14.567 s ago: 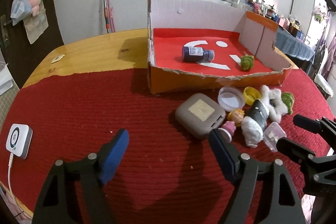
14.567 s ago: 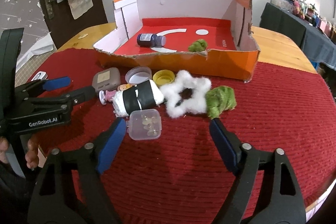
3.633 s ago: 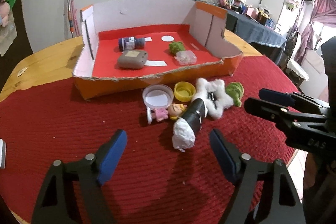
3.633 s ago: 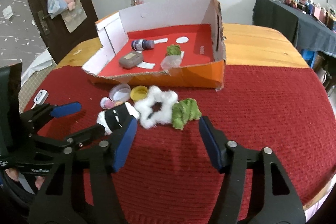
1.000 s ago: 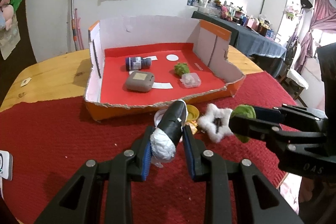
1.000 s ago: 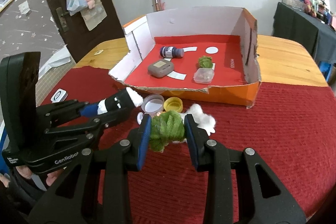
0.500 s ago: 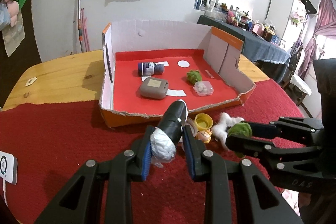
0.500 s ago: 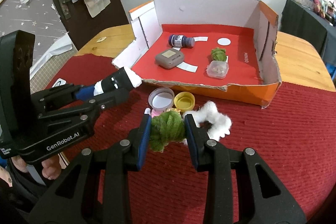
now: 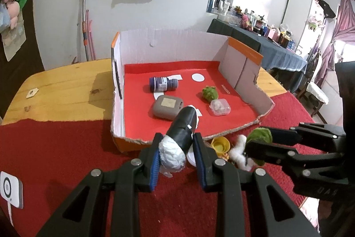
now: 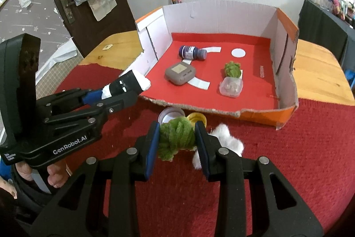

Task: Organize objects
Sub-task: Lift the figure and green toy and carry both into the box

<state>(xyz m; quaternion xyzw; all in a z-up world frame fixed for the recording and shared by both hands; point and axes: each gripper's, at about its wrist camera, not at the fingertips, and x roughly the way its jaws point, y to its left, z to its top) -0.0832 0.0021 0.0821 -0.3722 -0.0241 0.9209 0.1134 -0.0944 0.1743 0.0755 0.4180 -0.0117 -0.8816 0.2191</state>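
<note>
Right now your left tongs [image 9: 177, 154] are clenched on a black cylinder with white crumpled ends [image 9: 180, 137], which you hold in the air, tilted with its far end above the torn front edge of the open cardboard box with a red floor and orange outer walls [image 9: 170, 46]. Your right tongs [image 10: 177, 137] are clenched on a green ball of fuzzy yarn [image 10: 176, 137], held above the red woven cloth [image 10: 288, 159] that covers the near part of the wooden table [image 10: 317, 68], just in front of the box. Inside the box lie a dark blue bottle on its side [image 10: 192, 52], a grey rounded case with a tan label [image 10: 180, 72], a second green yarn ball [image 10: 232, 69] and, touching it on the near side, a small clear plastic container [image 10: 230, 87]. On the cloth, between your right tongs and the box front, you have a round white-lined lid [image 10: 169, 114], a yellow cap [image 10: 200, 118] beside it and a fluffy white star-shaped piece [image 10: 228, 141] just right of the held yarn ball. At the left edge of the cloth, in the left wrist view, a white square device with a round mark [image 9: 10, 189] lies well apart from everything else.
</note>
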